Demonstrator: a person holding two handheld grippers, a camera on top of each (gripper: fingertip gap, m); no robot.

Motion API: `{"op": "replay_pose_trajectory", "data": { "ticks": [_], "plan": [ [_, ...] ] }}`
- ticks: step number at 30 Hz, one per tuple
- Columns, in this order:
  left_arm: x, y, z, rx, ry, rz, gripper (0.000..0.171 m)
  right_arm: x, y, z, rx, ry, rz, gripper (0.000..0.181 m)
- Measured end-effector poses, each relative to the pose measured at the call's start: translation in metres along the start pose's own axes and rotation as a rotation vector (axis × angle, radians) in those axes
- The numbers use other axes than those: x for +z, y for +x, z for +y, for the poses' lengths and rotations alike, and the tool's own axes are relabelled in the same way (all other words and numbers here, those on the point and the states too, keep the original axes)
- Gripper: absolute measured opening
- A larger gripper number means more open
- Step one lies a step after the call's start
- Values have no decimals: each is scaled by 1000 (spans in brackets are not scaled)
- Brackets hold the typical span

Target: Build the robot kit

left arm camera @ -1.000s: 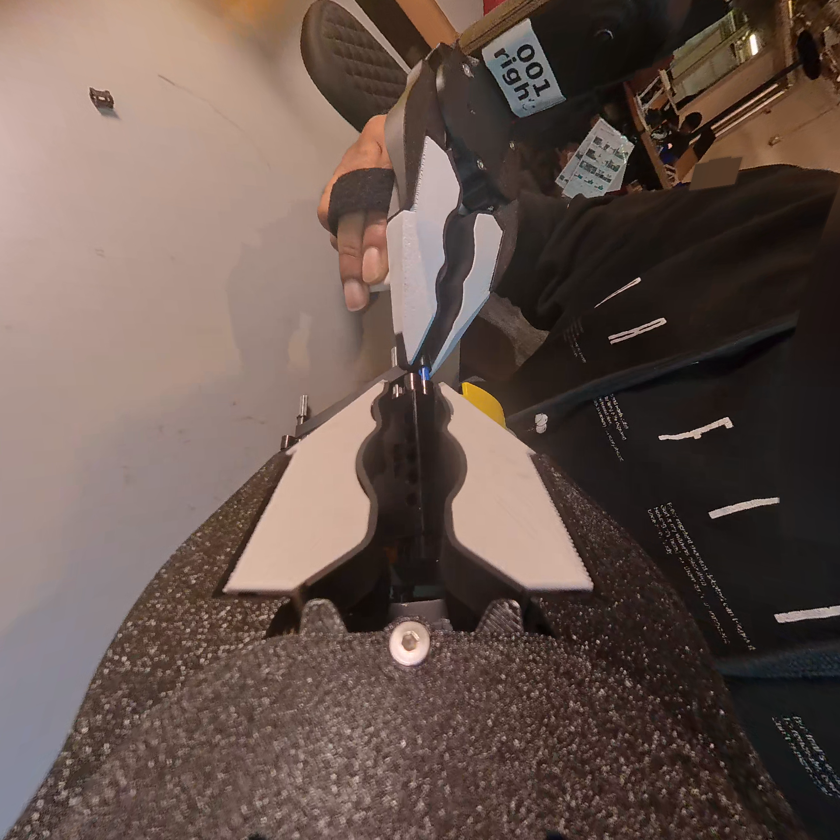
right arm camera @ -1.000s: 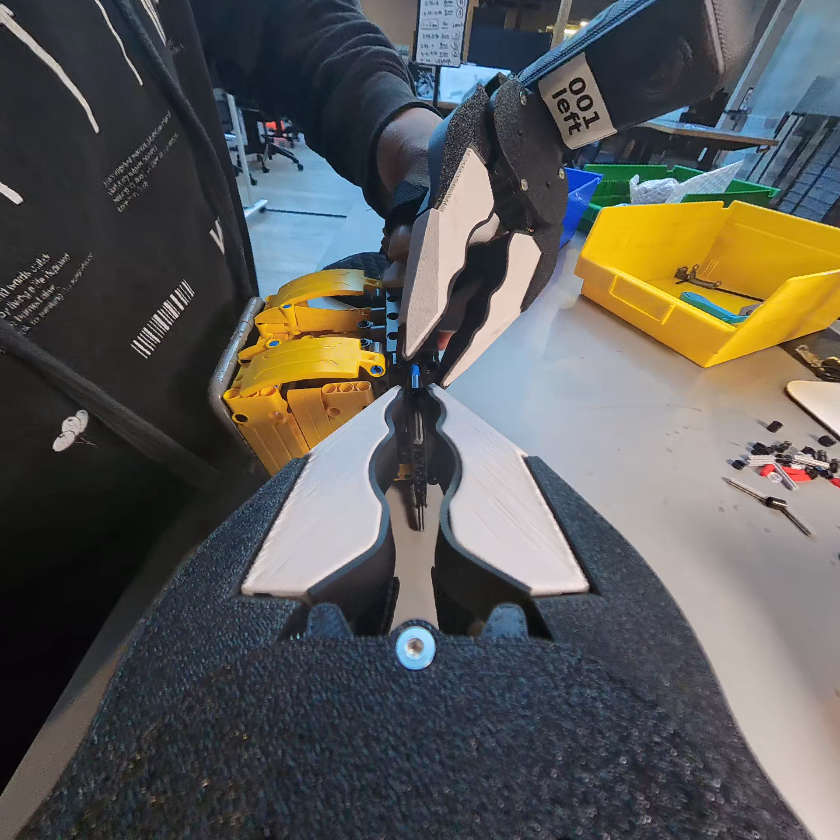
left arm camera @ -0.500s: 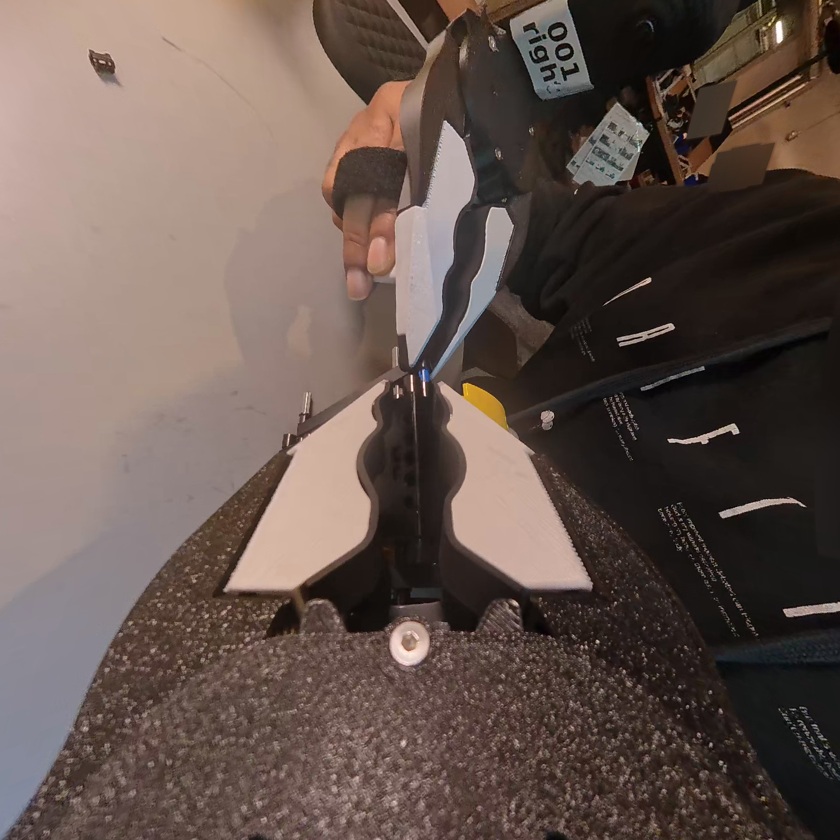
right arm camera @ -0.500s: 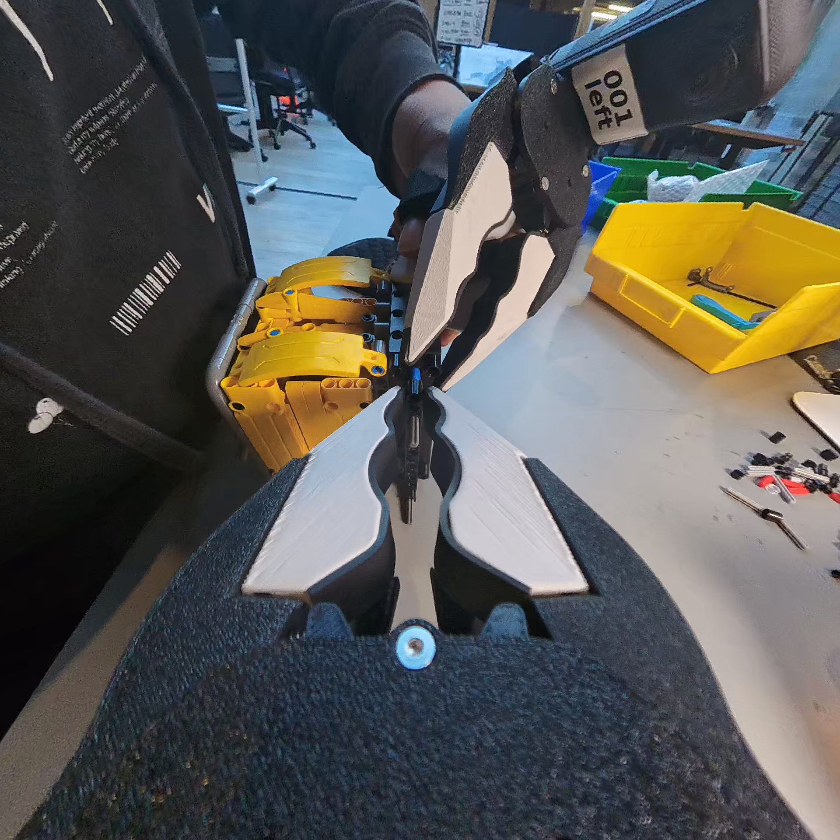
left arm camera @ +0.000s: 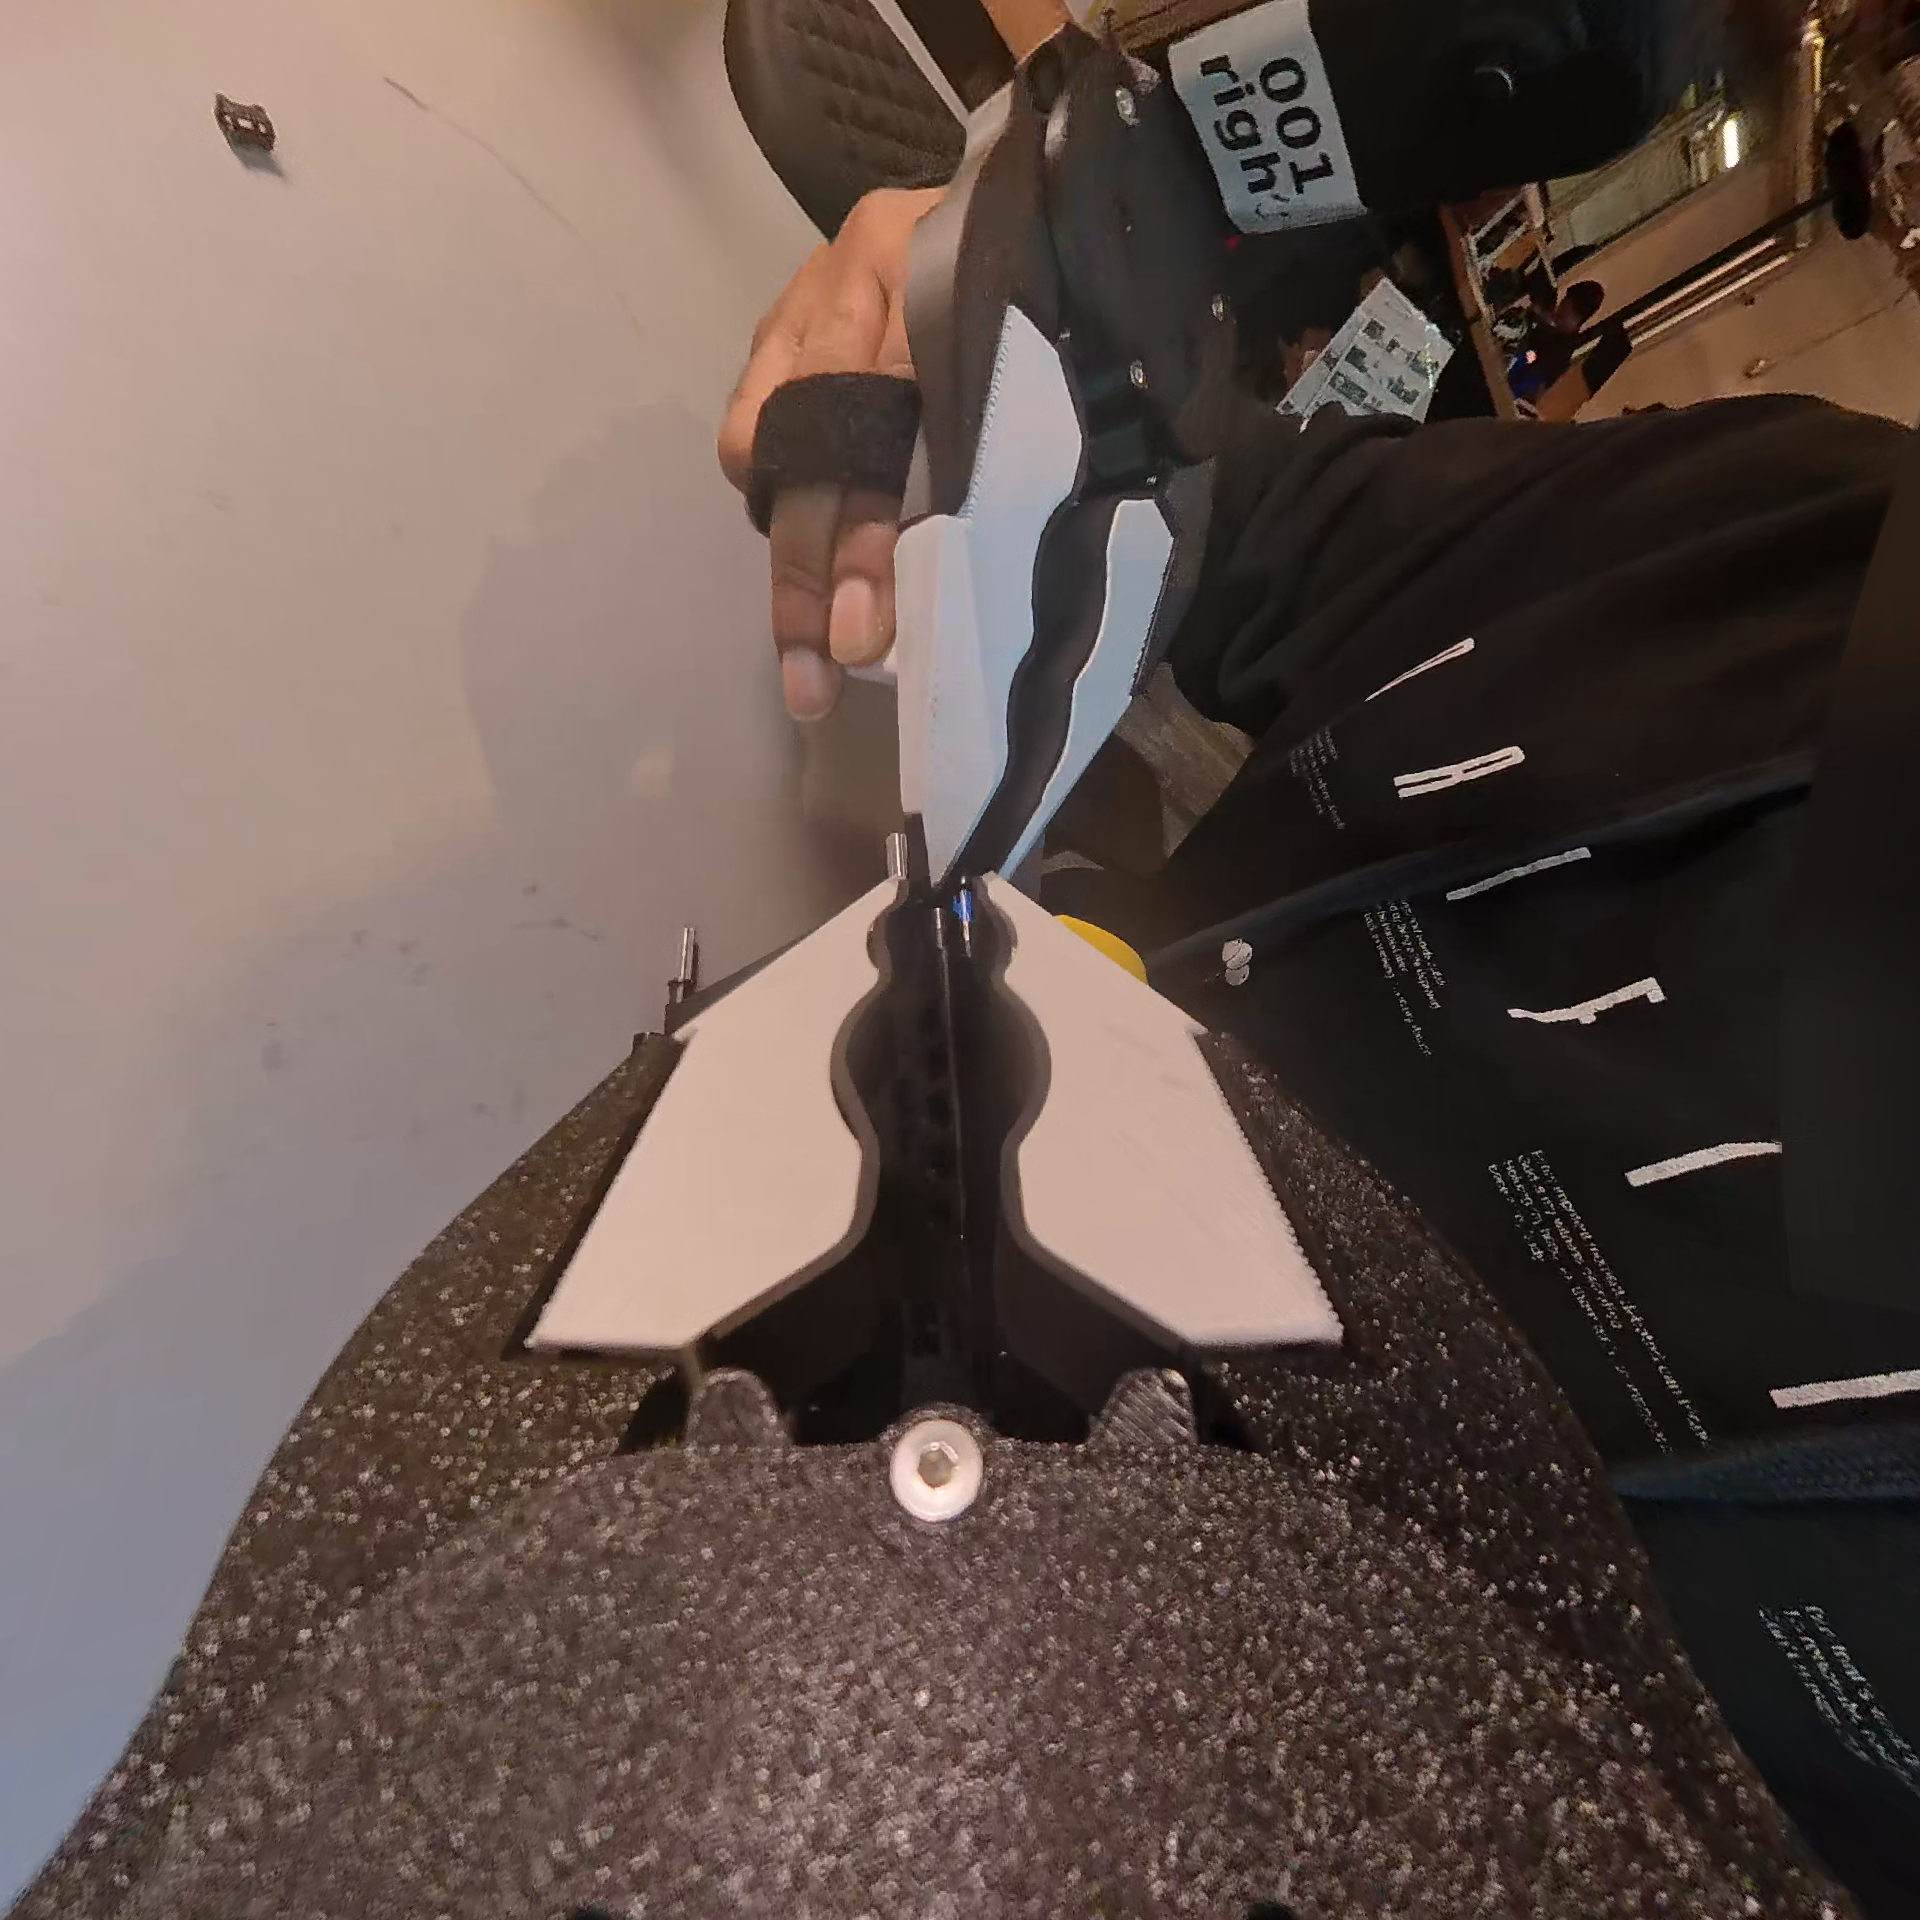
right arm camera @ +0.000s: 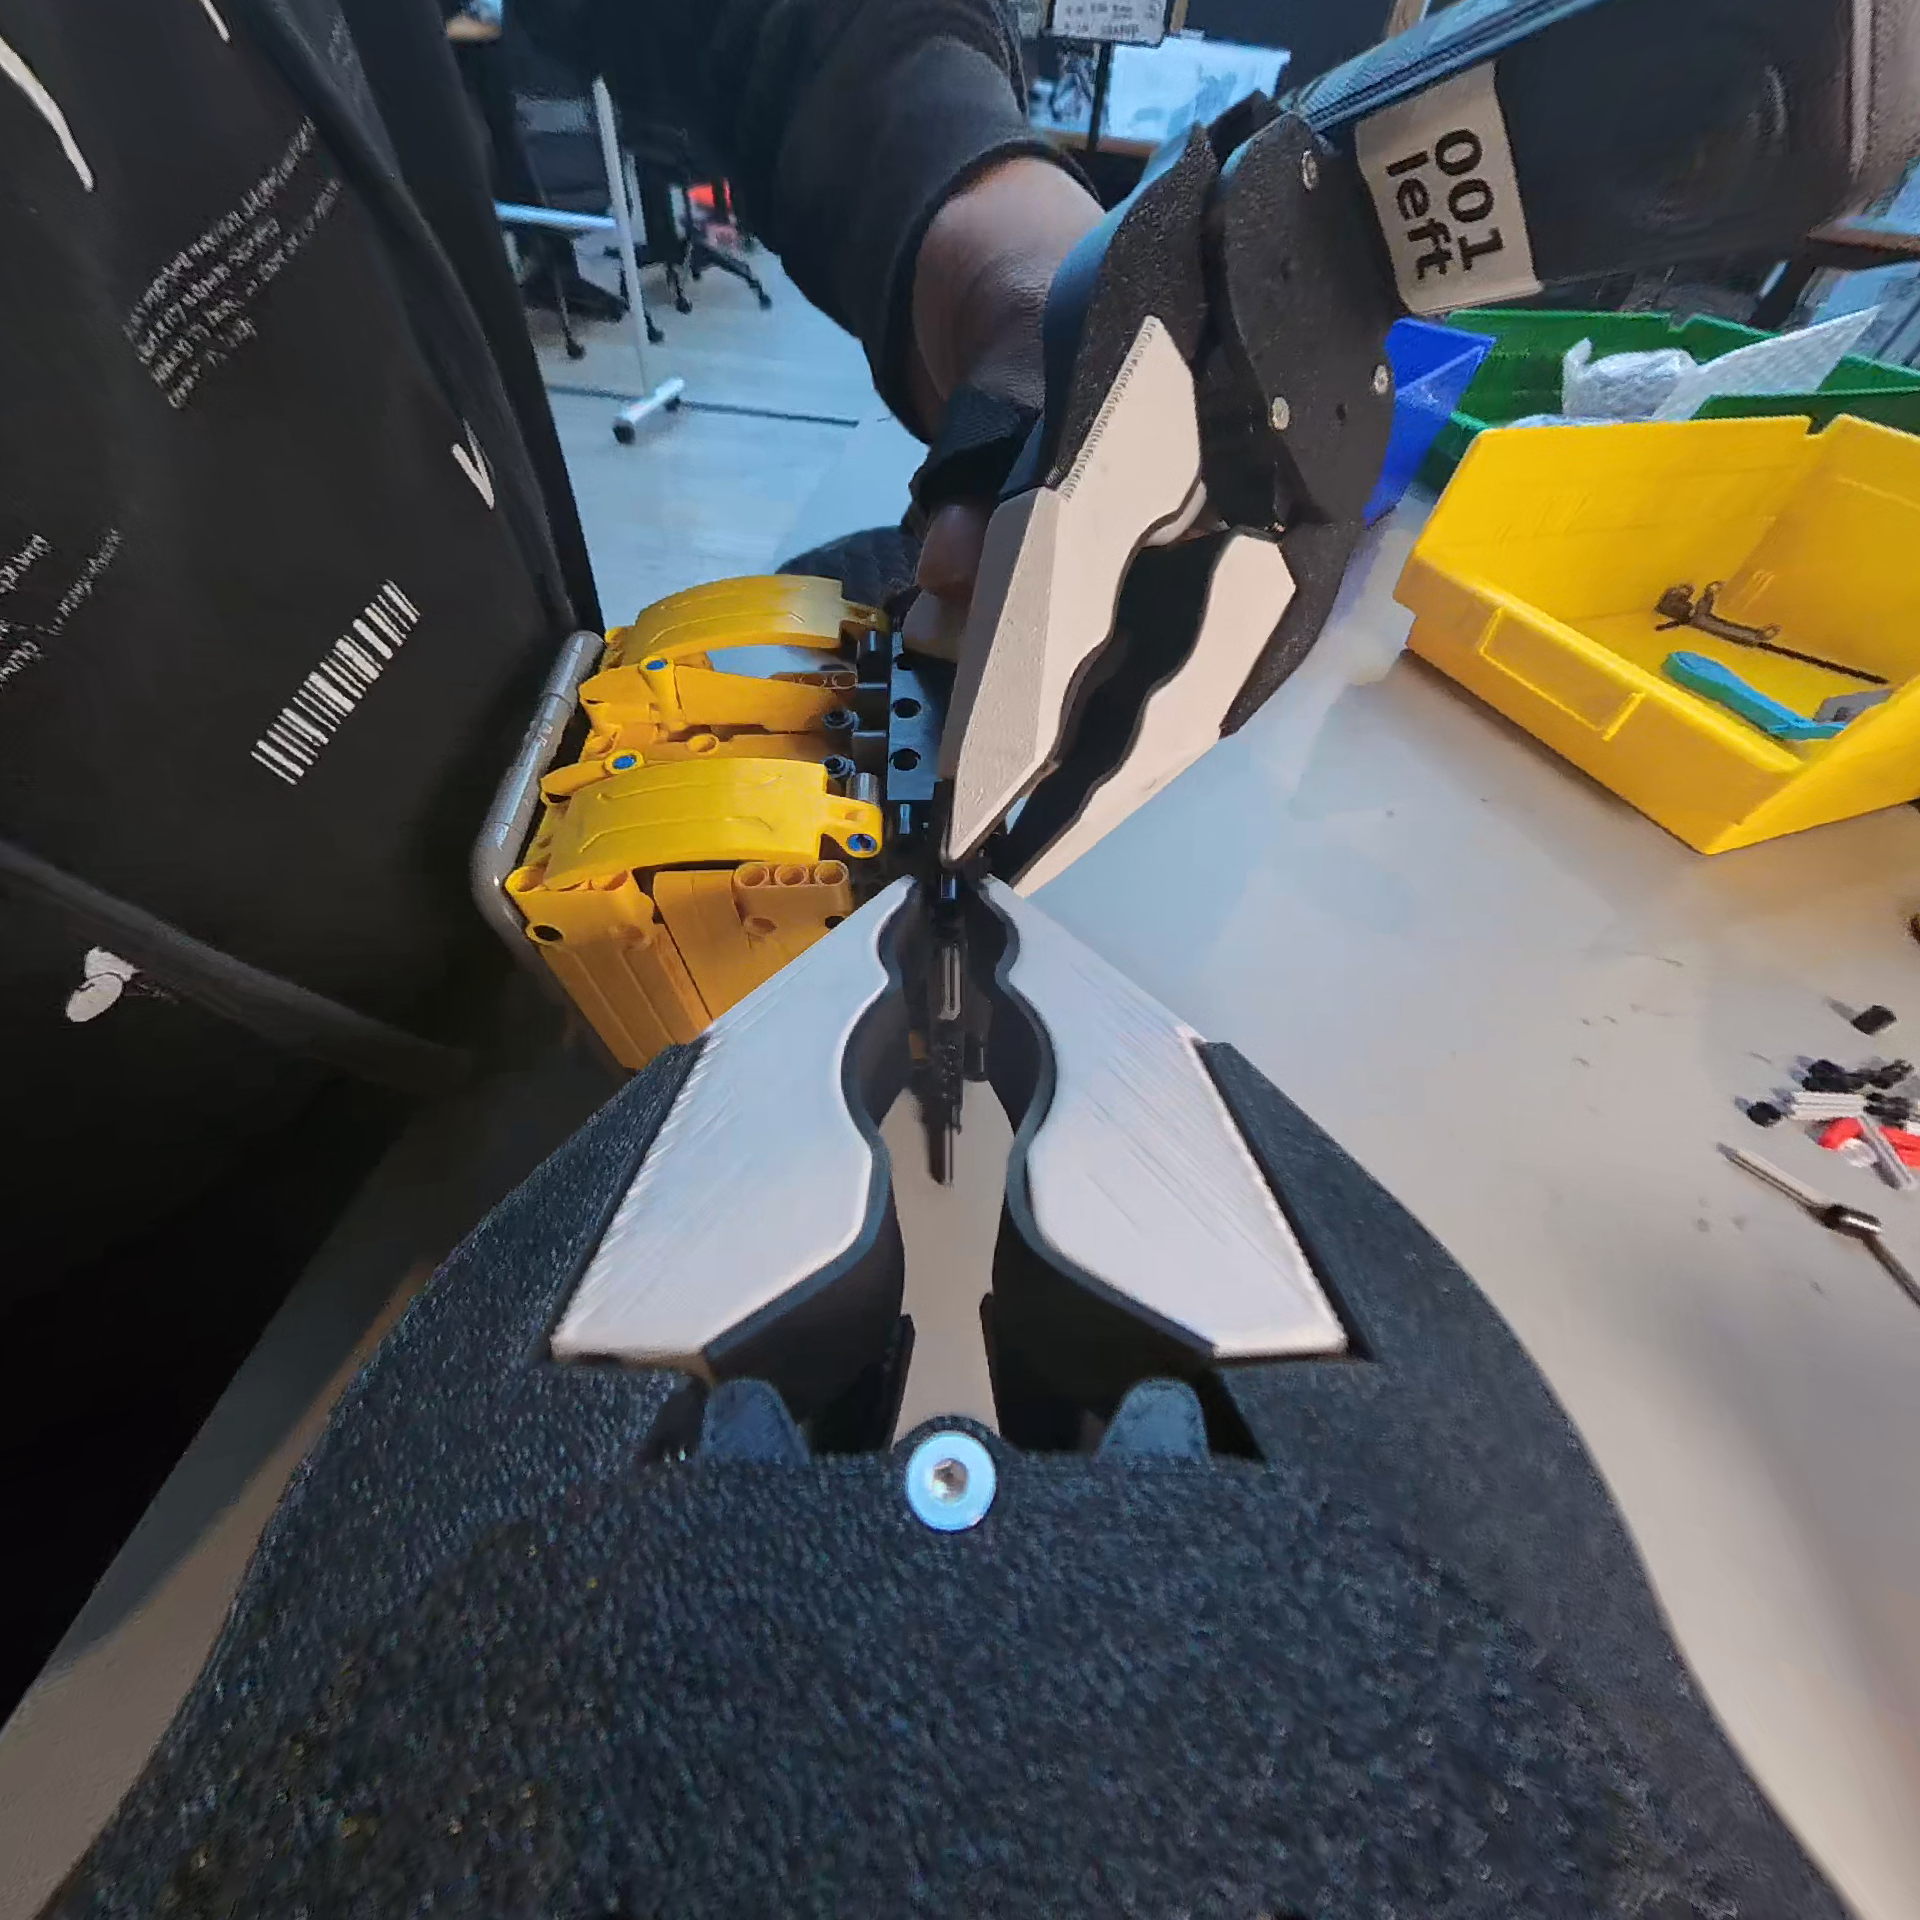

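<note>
The left gripper (left arm camera: 948, 906) is clamped on the black beam (right arm camera: 906, 717) of a yellow model (right arm camera: 707, 831) at the table (right arm camera: 1351, 1039) edge; the right gripper (right arm camera: 948, 891) is pinched on a small black pin (right arm camera: 943, 1023). The tips are touching, so the pin should be kept square to its hole and pressed gently.

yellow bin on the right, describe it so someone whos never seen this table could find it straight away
Start at the pale grey table in the right wrist view and look to its far right side. There the yellow bin stands open, with a blue tool lying inside. Unlike the green bins and the blue bin behind it, it is bright yellow and nearest the camera.
</note>
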State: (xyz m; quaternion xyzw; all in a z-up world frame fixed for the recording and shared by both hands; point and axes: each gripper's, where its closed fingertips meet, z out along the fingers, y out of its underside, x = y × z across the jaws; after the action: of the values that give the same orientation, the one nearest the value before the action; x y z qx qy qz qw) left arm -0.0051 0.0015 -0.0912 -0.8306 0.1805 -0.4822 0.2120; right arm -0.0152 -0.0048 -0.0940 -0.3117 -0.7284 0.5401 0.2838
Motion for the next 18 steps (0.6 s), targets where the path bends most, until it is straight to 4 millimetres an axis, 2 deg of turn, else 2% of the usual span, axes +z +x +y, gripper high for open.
{"op": "replay_pose_trajectory", "data": {
  "ticks": [4, 6, 11, 15, 18],
  "plan": [
    [0, 2, -2, 25, -13, 8, 10, -3, 1, 0, 17, 37, -1, 5],
    [-4, 9, -6, 11, -21, 43, 24, -3, 2, 0, 13, 40, -6, 6],
    [-15, 9, 9, 26, -164, 3, 34, -2, 2, -1, 11, 47, -20, 6],
    [-19, 9, 16, 107, -295, -75, 38, 2, 2, -1, 23, 65, -28, 6],
    [-26, -1, 19, 125, -355, -166, 33, 0, 3, 0, 17, 71, -17, 6]
  ]
}}
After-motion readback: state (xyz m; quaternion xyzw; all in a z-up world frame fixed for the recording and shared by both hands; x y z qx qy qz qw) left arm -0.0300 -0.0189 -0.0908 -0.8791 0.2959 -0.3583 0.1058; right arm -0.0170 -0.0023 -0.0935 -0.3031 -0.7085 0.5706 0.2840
